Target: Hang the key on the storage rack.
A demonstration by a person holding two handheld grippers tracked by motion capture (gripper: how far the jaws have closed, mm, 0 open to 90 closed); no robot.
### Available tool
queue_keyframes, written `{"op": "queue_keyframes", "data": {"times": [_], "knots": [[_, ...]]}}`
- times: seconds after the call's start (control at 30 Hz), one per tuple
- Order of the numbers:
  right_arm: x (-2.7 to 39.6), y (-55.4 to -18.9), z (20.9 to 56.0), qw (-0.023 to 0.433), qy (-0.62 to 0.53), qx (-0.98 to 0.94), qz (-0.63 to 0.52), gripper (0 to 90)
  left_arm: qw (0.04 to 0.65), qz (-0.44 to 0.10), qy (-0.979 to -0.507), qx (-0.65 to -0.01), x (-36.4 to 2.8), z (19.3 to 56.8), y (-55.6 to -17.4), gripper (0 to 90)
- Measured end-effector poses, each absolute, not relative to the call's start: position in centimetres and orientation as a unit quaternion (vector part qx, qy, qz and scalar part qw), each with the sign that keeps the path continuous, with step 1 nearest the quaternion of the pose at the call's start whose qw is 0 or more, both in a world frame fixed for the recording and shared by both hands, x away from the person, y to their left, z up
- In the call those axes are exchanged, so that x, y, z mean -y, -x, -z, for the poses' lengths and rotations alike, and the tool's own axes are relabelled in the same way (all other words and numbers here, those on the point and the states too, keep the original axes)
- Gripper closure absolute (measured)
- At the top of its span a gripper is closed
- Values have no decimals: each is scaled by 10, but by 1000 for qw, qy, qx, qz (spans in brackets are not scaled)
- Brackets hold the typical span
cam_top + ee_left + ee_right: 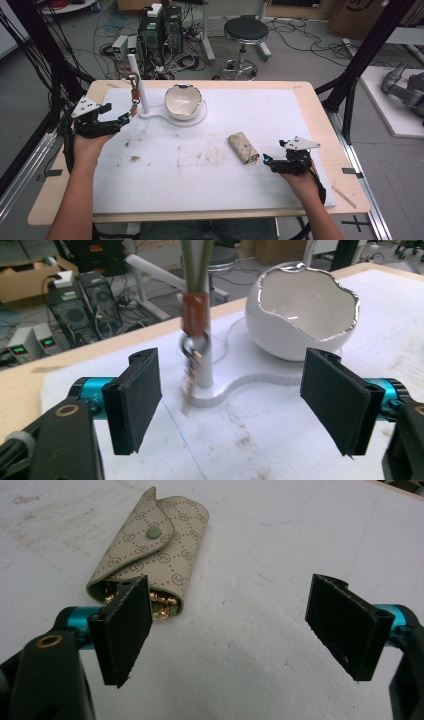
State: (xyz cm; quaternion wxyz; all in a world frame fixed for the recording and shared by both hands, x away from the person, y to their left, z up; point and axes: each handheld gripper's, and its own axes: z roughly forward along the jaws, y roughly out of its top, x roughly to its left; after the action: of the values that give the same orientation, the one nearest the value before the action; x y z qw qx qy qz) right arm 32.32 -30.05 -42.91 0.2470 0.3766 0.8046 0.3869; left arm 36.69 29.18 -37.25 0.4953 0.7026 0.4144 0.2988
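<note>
An orange-tagged keychain point(134, 96) point(194, 315) hangs from a hook on a white post stand point(139, 82) at the far left of the mat. Its ring and keys point(192, 354) dangle beside the post, blurred. My left gripper point(121, 119) point(232, 402) is open just short of them, with nothing pressed between its pads. On the stand's base sits a white bowl point(183, 101) point(302, 315) with a jagged silver rim. A beige patterned key pouch point(243, 147) point(150, 545) lies at mid-right, gold hooks showing at its open end. My right gripper point(266, 160) point(235, 630) rests open beside it, its left pad near that end.
A white foam mat point(210, 175) with dirt smudges covers the wooden table point(50, 200). Beyond the far edge the floor holds a black stool point(245, 35), computer boxes point(160, 30) and tangled cables. Black frame posts point(350, 75) stand at both sides.
</note>
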Motion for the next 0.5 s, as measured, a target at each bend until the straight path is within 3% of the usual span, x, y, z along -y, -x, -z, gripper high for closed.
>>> {"op": "queue_keyframes", "data": {"times": [0.23,0.5], "knots": [[298,-326,429,247,-372,-807,-387,193,513,-266,-709,-405,-285,386,-357,168],[297,-327,428,246,-369,-807,-390,193,516,-235,-725,-391,-279,395,-351,161]]}}
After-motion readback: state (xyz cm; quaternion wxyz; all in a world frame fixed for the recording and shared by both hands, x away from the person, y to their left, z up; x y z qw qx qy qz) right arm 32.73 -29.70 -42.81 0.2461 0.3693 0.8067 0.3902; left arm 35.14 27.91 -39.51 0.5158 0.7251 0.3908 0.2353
